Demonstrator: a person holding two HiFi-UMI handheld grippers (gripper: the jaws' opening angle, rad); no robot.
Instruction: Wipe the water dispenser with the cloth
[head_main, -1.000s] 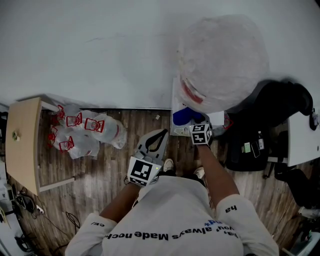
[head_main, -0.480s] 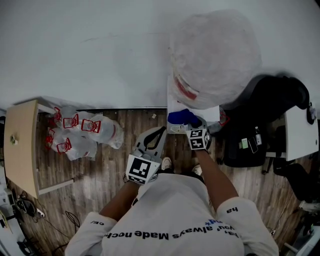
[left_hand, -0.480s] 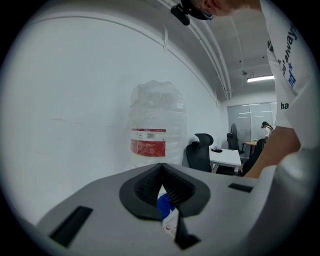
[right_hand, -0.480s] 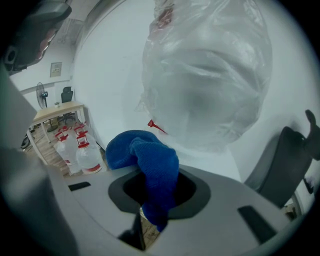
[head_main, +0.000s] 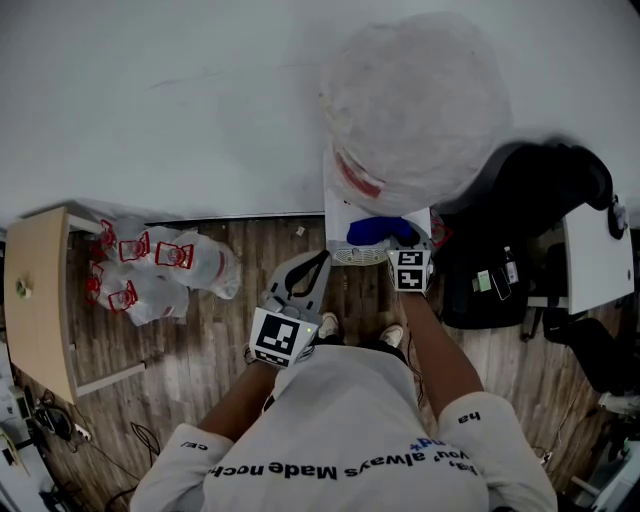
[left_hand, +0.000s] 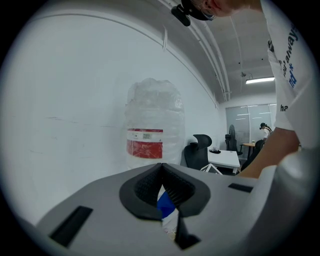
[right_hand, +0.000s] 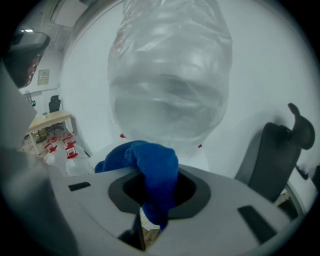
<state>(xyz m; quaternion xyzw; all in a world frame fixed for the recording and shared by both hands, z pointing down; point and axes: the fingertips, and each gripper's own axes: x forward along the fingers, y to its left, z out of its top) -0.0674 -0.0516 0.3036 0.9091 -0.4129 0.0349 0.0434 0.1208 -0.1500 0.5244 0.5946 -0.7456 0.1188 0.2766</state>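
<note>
The water dispenser (head_main: 340, 215) stands against the white wall, and its big bottle (head_main: 415, 100) is wrapped in clear plastic. A blue cloth (head_main: 380, 232) lies against the dispenser's upper front, just below the bottle. My right gripper (head_main: 402, 248) is shut on this cloth (right_hand: 150, 160), which bunches out of the jaws in front of the bottle (right_hand: 170, 85). My left gripper (head_main: 322, 264) hangs shut and holds nothing, lower and to the left of the dispenser. In the left gripper view the left gripper (left_hand: 161, 167) points at the bottle (left_hand: 152, 125), with a bit of cloth (left_hand: 165, 205) showing beyond.
Plastic bags with red print (head_main: 160, 265) lie on the wood floor at the left, beside a light wooden table (head_main: 35, 300). A black office chair (head_main: 540, 200) and a dark bag (head_main: 490, 290) crowd the dispenser's right side. A white desk (head_main: 595, 260) stands farther right.
My right gripper has slid the blue cloth to the right across the dispenser's front. The left gripper has stayed about where it was.
</note>
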